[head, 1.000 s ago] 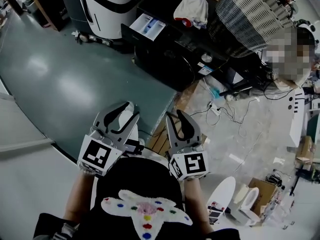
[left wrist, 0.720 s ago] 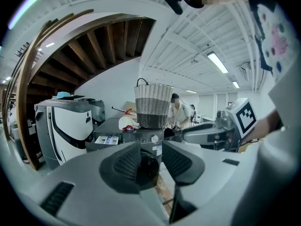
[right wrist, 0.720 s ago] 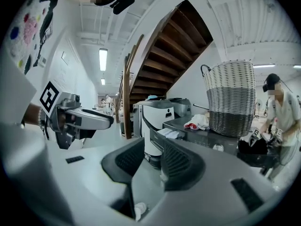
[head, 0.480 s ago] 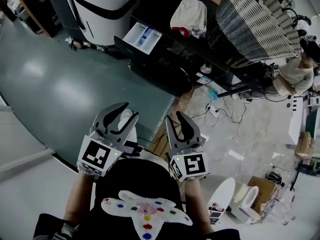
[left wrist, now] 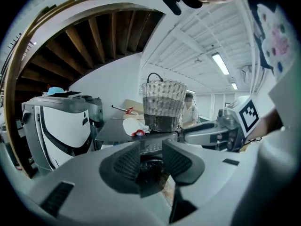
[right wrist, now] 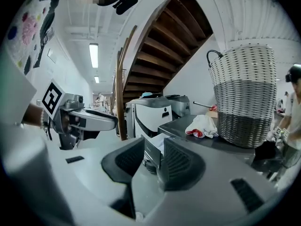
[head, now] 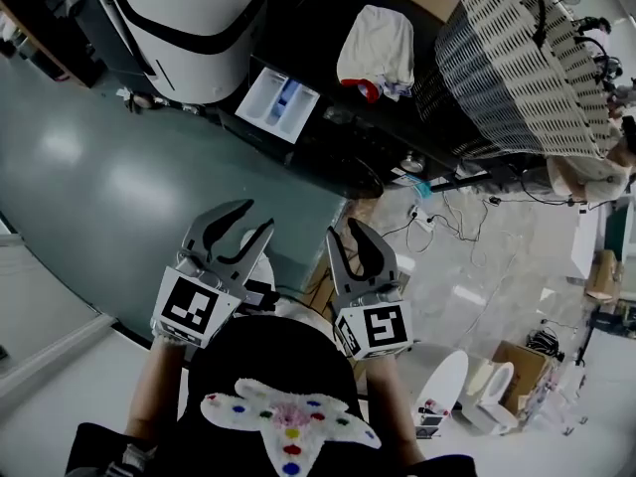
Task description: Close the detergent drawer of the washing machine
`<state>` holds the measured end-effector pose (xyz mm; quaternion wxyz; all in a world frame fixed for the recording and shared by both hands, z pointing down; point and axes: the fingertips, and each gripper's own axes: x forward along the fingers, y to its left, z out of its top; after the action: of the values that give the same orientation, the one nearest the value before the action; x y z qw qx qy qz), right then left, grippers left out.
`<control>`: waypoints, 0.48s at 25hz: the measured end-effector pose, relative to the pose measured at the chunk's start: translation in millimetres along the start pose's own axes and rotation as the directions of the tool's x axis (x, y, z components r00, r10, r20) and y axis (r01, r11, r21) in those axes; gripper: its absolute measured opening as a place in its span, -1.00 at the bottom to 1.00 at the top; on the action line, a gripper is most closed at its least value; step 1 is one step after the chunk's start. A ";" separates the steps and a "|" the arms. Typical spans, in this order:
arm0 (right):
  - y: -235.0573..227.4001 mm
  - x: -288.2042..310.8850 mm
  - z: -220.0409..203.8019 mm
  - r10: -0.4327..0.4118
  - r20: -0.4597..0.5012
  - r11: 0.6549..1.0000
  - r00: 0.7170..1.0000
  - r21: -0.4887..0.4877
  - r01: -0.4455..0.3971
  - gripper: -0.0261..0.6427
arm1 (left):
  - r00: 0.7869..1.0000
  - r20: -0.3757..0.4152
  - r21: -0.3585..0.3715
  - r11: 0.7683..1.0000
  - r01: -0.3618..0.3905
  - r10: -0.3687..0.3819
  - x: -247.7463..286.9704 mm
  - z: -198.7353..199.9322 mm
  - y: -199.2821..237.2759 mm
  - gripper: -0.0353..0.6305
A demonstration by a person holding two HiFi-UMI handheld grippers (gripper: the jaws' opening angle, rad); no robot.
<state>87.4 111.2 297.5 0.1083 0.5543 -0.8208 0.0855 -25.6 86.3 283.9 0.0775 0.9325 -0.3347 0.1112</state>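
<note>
Ahead, the drawer (head: 280,103) juts out, well apart from the left gripper (head: 244,229) and right gripper (head: 348,240) (both spread, empty); best push its front squarely inward.

The left tool (head: 251,219) and right tool (head: 345,232) are hovering side by side, jaws standing apart, well short of the black washing machine (head: 343,137). Its detergent drawer (head: 278,102) is sticking out open; a white cloth (head: 376,46) is lying on top beside a wicker basket (head: 517,68).
</note>
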 end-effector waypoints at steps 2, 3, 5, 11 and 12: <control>-2.8 14.6 4.9 -0.009 -0.004 1.000 1.000 0.002 0.009 -0.59 | 1.000 -0.017 -0.002 1.000 0.009 -0.009 6.8 -0.5 13.9 -0.46; -4.3 21.7 7.5 -0.014 -0.005 1.000 1.000 0.004 0.014 -0.59 | 1.000 -0.026 -0.002 1.000 0.014 -0.014 10.2 -0.8 20.5 -0.46; -7.4 35.8 12.6 -0.021 -0.008 1.000 1.000 0.007 0.022 -0.59 | 0.999 -0.024 0.006 1.000 0.026 -0.026 17.7 3.9 33.3 -0.46; -13.0 77.3 24.8 -0.033 -0.021 0.999 0.999 0.013 0.034 -0.59 | 0.998 -0.024 0.001 0.999 0.049 -0.049 36.4 13.2 72.1 -0.46; -13.0 83.8 26.3 -0.034 -0.023 0.999 0.999 0.014 0.035 -0.59 | 0.998 -0.021 0.004 0.999 0.054 -0.054 39.4 15.2 78.3 -0.46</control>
<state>67.0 24.8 295.3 0.1150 0.5681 -0.8092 0.0958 -43.9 -0.8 285.0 0.0818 0.9403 -0.3081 0.1193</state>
